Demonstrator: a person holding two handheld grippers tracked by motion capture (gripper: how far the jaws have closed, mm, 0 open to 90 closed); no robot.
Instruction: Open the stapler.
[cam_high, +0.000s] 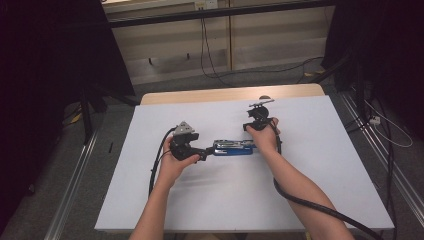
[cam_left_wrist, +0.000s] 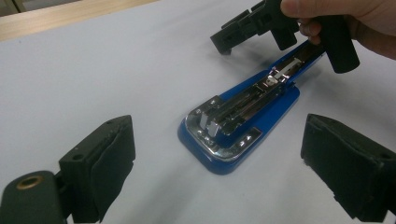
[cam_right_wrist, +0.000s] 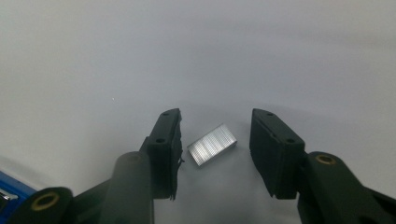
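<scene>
One strip of staples, silvery, lies flat on the white counter between the jaws of your right tongs. The jaws stand partly apart, one on each side of the strip, with a gap on both sides; neither pad touches it, so nothing is gripped. No writing can be read on the strip.

One blue stapler lies opened out on the counter, with its chrome magazine channel facing up. No brand or label shows on it; the metal parts are bare. In the high view the stapler sits between your two hands, near the middle of the counter, with its long axis running left to right. In the right gripper view a blue corner of it peeks in at the bottom left edge.

Your left tongs are wide open, with the pads on either side of the stapler's near end, well clear of it and holding nothing. In the high view your left tongs point at the stapler's left end, and your right tongs are tipped down toward the counter just behind its right end.

Count: one staple strip, one stapler, two tongs, two hands. One black cable trails from the right tongs along your forearm, and another loops from the left.
</scene>
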